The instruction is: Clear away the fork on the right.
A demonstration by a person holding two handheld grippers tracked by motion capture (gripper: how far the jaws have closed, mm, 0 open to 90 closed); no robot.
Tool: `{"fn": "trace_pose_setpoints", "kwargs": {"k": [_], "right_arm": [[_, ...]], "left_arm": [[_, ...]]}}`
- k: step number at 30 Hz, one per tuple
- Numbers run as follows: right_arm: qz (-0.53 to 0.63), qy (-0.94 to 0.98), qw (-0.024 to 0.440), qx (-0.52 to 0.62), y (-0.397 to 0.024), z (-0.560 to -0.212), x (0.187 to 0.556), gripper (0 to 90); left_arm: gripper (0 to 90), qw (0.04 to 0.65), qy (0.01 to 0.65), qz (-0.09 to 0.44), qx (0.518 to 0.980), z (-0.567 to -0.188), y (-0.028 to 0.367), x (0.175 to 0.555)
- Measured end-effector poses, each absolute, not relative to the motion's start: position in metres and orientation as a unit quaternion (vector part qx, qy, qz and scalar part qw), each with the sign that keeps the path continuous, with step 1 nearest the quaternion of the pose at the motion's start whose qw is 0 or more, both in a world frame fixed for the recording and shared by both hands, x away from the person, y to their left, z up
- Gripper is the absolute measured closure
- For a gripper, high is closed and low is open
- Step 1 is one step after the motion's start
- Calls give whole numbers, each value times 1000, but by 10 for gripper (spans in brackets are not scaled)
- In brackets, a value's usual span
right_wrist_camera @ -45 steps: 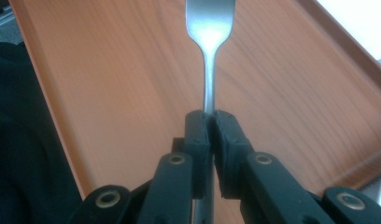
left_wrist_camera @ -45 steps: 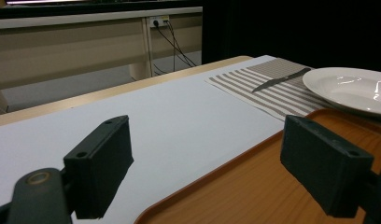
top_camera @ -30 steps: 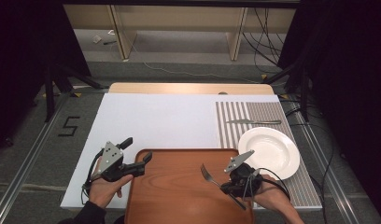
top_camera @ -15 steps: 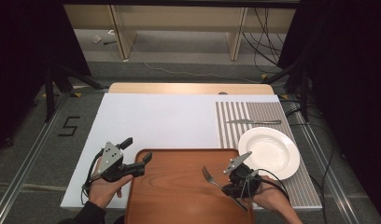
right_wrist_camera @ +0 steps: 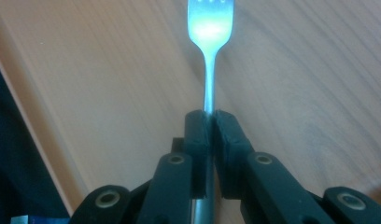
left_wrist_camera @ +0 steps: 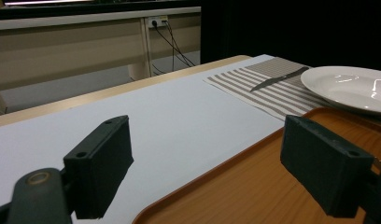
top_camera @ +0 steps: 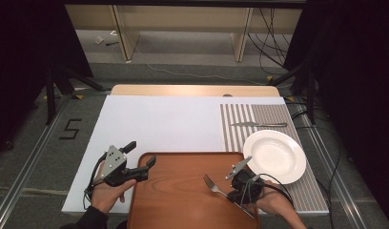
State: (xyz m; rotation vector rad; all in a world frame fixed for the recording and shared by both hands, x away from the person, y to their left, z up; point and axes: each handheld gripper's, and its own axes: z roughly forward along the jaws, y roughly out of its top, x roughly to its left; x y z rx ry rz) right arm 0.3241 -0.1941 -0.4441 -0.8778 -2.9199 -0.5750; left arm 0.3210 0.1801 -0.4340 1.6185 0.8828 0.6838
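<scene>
Fork (right_wrist_camera: 207,51) clamped in the right gripper (right_wrist_camera: 210,116) over the tray (top_camera: 183,191); left gripper (left_wrist_camera: 205,163) gapes empty; floor mark (top_camera: 69,129) reads "5".

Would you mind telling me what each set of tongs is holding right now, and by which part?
The right tongs grip the fork by its handle, just below the neck. The left tongs stand open over the tray's edge, holding nothing.

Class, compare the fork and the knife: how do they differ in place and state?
The fork is clamped in the right gripper over the wooden tray; the knife lies free on the striped mat. The fork sits near the person, the knife beyond the plate. Both are metal cutlery.
</scene>
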Motion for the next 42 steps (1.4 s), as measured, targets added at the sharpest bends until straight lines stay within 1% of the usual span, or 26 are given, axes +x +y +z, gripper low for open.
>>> {"fn": "trace_pose_setpoints", "kwargs": {"k": [17,21,24,27,29,32,37,40,42], "right_arm": [[-159,-944,16,-289,-185,-454,325,829],[-188,-939,6,-287,-182,-448,324,723],[-206,-943,-4,-263,-175,-447,320,678],[-210,-948,-10,-240,-166,-448,317,668],[-206,-950,-12,-233,-161,-449,315,698],[-205,-953,-16,-222,-157,-450,315,772],[-187,-960,-21,-210,-152,-453,315,864],[-184,-961,-25,-203,-151,-454,316,900],[-178,-963,-29,-201,-151,-454,317,900]], "left_arm": [[163,552,374,289,687,-434,180,321],[163,551,374,290,687,-435,180,322],[163,554,374,291,684,-434,181,322],[163,551,374,291,687,-435,180,322],[163,552,375,291,686,-434,180,322],[164,552,374,292,686,-434,181,322],[164,553,374,292,685,-434,180,322],[164,552,374,291,686,-434,180,322],[164,553,373,292,686,-434,180,322]]}}
